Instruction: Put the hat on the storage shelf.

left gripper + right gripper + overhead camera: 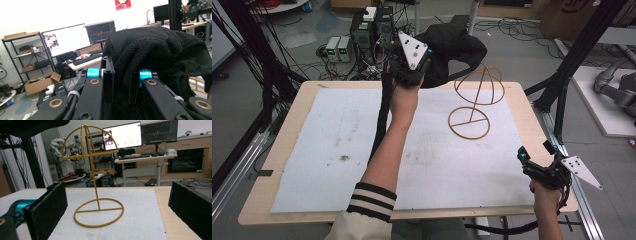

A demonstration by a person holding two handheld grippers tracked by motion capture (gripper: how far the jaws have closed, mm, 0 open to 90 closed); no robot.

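Left tool clamped on black hat, carrying toward wire stand; next needs lowering over dome. Right tool wide, idle.

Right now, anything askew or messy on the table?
The white mat carries dark smudges left of centre. Otherwise nothing stands out: the wire hat stand is upright and bare, the left gripper holds the black hat beside it, and the right gripper is open.

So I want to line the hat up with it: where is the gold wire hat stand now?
In the high view the gold wire hat stand stands on the white mat's far right part, just right of the black hat.
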